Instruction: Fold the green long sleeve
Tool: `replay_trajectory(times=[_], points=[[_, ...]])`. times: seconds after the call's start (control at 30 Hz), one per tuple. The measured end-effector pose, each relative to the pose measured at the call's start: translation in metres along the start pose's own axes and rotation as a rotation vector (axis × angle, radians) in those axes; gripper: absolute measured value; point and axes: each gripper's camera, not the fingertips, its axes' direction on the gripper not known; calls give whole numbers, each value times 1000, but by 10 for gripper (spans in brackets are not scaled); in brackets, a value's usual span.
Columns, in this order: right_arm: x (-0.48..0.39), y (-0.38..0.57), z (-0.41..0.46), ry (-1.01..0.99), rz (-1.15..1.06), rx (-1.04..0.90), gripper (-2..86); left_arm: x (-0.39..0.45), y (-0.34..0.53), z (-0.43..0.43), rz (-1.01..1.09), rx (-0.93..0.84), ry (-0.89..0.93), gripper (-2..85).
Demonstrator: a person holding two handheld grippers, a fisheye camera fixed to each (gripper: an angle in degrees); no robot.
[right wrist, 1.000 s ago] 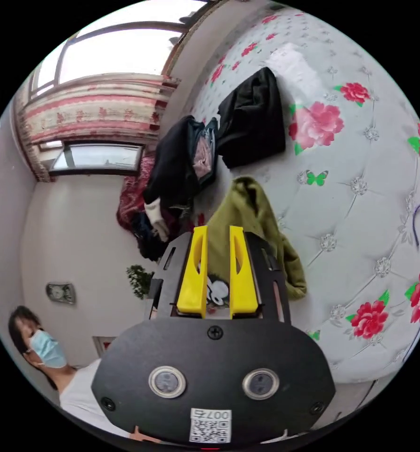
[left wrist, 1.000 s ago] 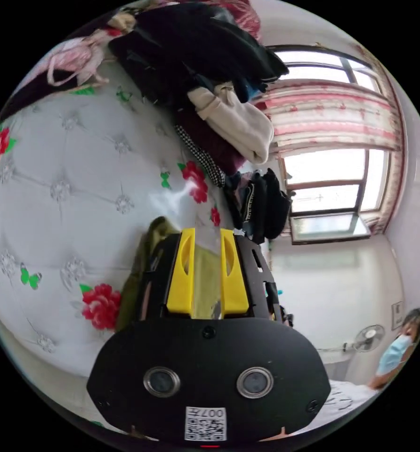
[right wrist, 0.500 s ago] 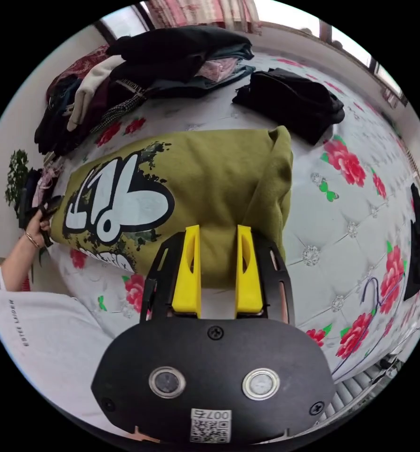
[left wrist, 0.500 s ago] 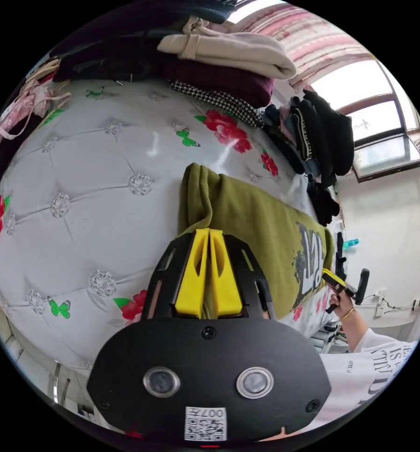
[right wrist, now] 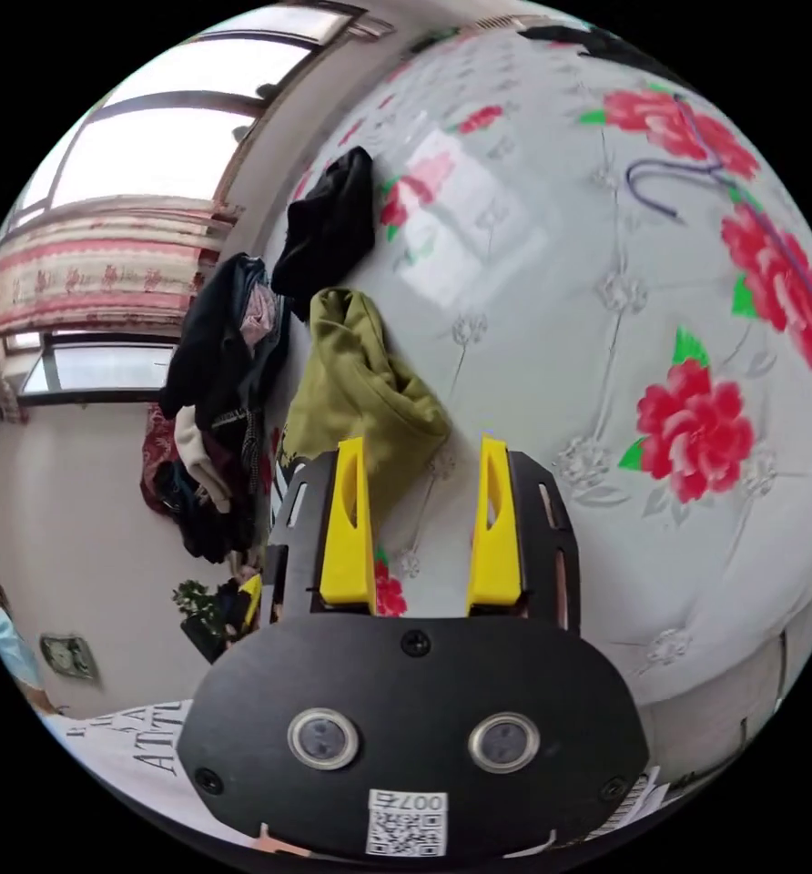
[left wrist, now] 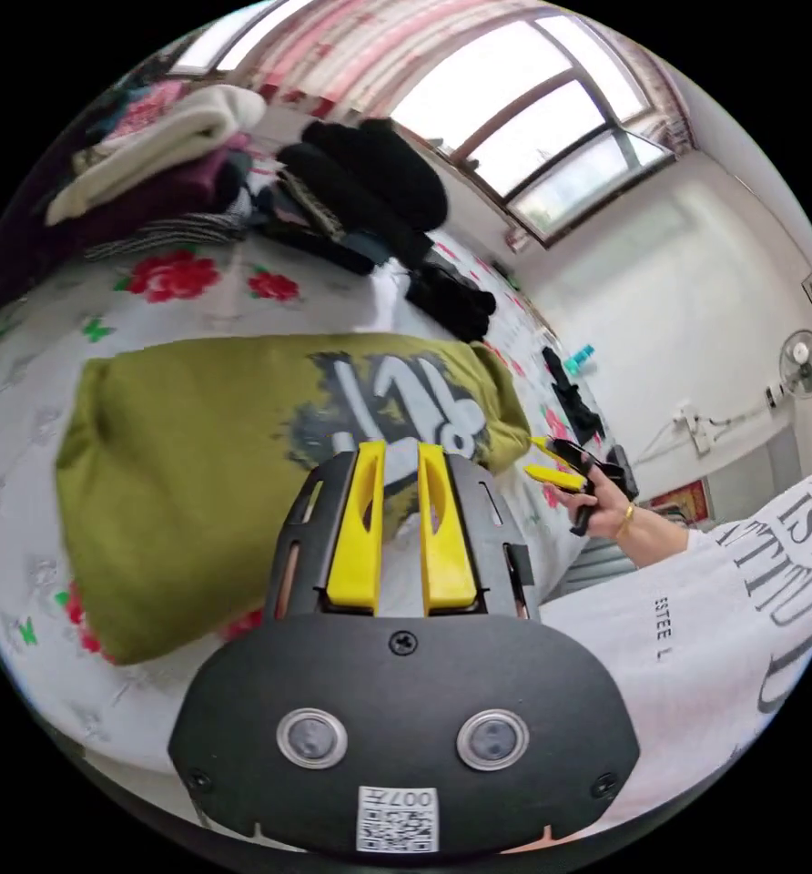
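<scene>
A: Left gripper view: the green long sleeve (left wrist: pixel 242 455) lies on the bed (left wrist: pixel 24 382) as a neat block, print up. Looks nearly folded.

B: Left gripper (left wrist: pixel 397 455) jaws slightly apart, empty, above its near edge.

A: Right gripper view: long axis runs toward the clothes pile (right wrist: pixel 215 382). Right gripper (right wrist: pixel 420 455) jaws wide, empty.

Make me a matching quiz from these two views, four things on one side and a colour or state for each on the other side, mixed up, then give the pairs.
Things:
1. green long sleeve
2. right gripper
3. wall fan
4. cord

States:
A. purple, lying loose on the bedspread
B. jaws apart, holding nothing
C. folded, lying on the bed
D. standing off by the far wall

Pairs: 1-C, 2-B, 3-D, 4-A
</scene>
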Motion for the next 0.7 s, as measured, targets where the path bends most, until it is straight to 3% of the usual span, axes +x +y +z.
replay_trajectory(times=[0.07, 0.17, 0.27, 0.47, 0.57, 0.7], points=[[4, 0, 7, -19, 39, -5, 118, 5, -7, 32, -10, -68, 30, 38], [6, 2, -2, 13, 63, 26, 108, -11, -12, 73, -51, -174, -137, 4], [11, -3, -17, -111, 46, -2, 80, -26, -25, 69, -139, -218, -45, 2], [-24, -7, -49, -160, -73, 17, 46, -15, -16, 12, -82, -69, -121, 30], [-76, -7, -64, -150, -234, 9, 30, -29, 3, -3, -149, -104, -190, 15], [-197, 7, -71, -133, -626, -62, 12, -44, 18, -9, -181, -96, -230, -7]])
